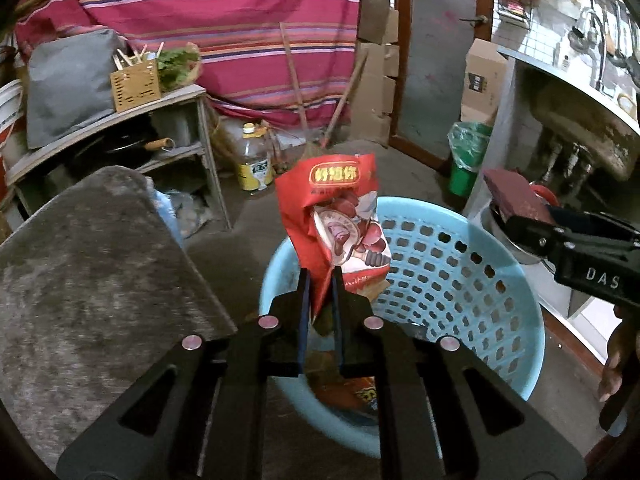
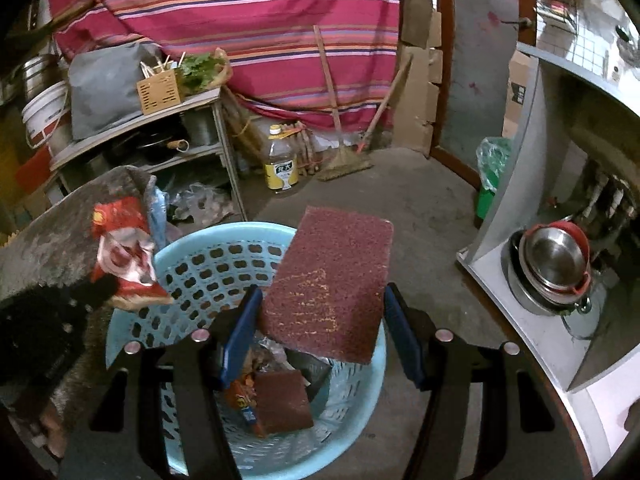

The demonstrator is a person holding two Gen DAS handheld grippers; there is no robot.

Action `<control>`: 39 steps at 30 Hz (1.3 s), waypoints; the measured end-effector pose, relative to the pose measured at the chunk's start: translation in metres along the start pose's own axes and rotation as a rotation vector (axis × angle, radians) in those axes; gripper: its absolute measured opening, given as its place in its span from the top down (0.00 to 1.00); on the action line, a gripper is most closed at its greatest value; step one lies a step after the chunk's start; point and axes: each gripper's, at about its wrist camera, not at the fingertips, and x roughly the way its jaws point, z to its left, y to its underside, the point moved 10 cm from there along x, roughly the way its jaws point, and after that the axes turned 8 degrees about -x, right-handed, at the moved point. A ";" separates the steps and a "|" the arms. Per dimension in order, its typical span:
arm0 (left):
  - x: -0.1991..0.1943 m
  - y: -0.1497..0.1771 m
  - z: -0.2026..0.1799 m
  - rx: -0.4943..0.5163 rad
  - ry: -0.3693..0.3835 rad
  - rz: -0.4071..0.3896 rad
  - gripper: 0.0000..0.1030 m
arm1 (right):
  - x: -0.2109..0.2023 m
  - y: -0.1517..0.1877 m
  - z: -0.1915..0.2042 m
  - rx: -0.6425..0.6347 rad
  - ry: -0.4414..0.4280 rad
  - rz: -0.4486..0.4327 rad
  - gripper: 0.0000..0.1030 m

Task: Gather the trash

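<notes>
My left gripper [image 1: 320,276] is shut on a red snack wrapper [image 1: 336,216] and holds it upright over the near rim of a light blue perforated basket [image 1: 460,264]. My right gripper [image 2: 320,300] is shut on a dark red rectangular pad [image 2: 328,284], held flat between the blue pads over the same basket [image 2: 200,264]. In the right wrist view the wrapper [image 2: 124,248] shows at the left, and the basket holds another dark red pad [image 2: 280,400] and an orange wrapper [image 2: 240,396]. In the left wrist view the right gripper [image 1: 504,216] with its pad shows at the right.
A grey stone table top [image 1: 92,264] lies at the left. A shelf unit [image 1: 120,120], an oil bottle [image 1: 252,160], a broom [image 2: 344,160] and a green bin [image 1: 468,156] stand behind. A counter with stacked metal bowls [image 2: 552,264] is at the right.
</notes>
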 end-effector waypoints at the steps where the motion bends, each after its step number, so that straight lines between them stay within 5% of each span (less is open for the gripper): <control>1: 0.002 0.002 -0.002 0.001 0.005 0.005 0.83 | 0.002 0.001 0.000 0.001 -0.001 0.005 0.40; 4: 0.005 0.003 0.000 -0.020 0.001 -0.001 0.53 | 0.004 0.002 0.001 -0.001 -0.007 0.009 0.40; 12: -0.024 -0.009 0.038 -0.085 -0.090 -0.087 0.14 | 0.011 -0.001 0.026 -0.027 -0.042 0.013 0.40; 19: -0.059 -0.007 0.078 -0.133 -0.183 -0.148 0.05 | 0.015 0.003 0.057 -0.069 -0.071 -0.002 0.39; 22: -0.078 -0.004 0.090 -0.125 -0.225 -0.176 0.05 | 0.014 0.000 0.061 -0.065 -0.064 -0.032 0.13; 27: -0.121 0.005 0.105 -0.118 -0.246 -0.239 0.05 | -0.001 -0.001 0.067 -0.064 -0.077 -0.065 0.08; 39: -0.210 0.047 0.142 -0.115 -0.347 -0.302 0.05 | -0.121 -0.004 0.120 -0.116 -0.059 -0.355 0.04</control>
